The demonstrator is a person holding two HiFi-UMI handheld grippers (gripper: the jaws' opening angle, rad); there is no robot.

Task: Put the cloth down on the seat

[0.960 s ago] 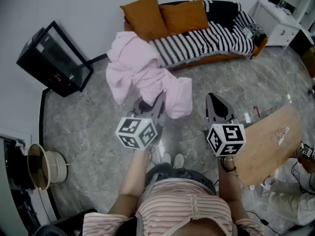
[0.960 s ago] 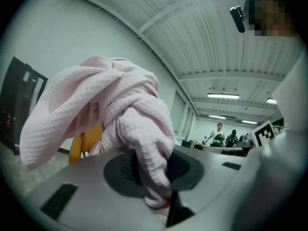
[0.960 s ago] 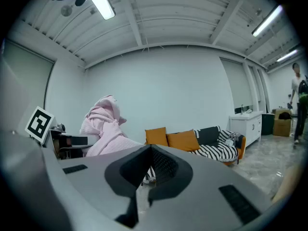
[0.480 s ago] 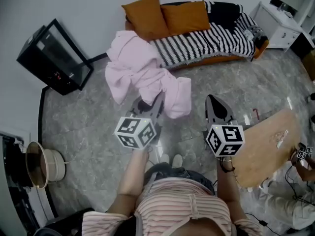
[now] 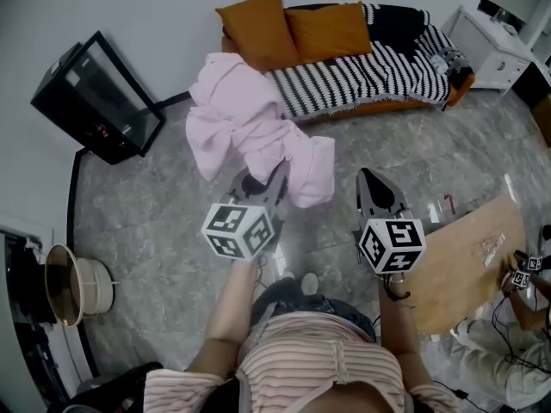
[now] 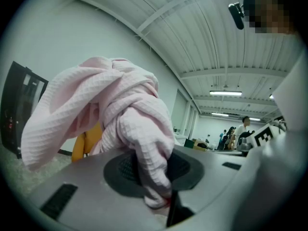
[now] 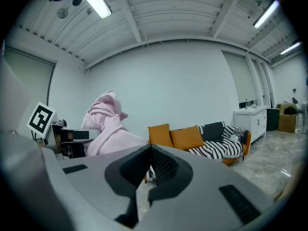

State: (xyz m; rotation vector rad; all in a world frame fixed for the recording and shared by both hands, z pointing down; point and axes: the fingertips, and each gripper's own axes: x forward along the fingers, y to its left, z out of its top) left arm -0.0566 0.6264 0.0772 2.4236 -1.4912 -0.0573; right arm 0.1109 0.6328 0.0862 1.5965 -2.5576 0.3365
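Observation:
A bunched pink waffle-weave cloth [image 5: 245,127] hangs in the air in front of the sofa [image 5: 362,67], with my left gripper [image 5: 269,177] shut on a fold of it. In the left gripper view the cloth [image 6: 115,124] fills the middle and runs down between the jaws. My right gripper [image 5: 377,183] is held level beside the left one, shut, with nothing in it. In the right gripper view the cloth [image 7: 108,126] shows at the left and the sofa [image 7: 202,141] with its orange cushions and striped throw lies ahead beyond the jaws [image 7: 149,174].
A black cabinet [image 5: 95,101] stands against the wall at the left. A round wooden table [image 5: 465,256] is at the right, with a person's hands by it. A white cabinet [image 5: 495,46] stands right of the sofa, and a round bin [image 5: 73,286] sits at the left edge.

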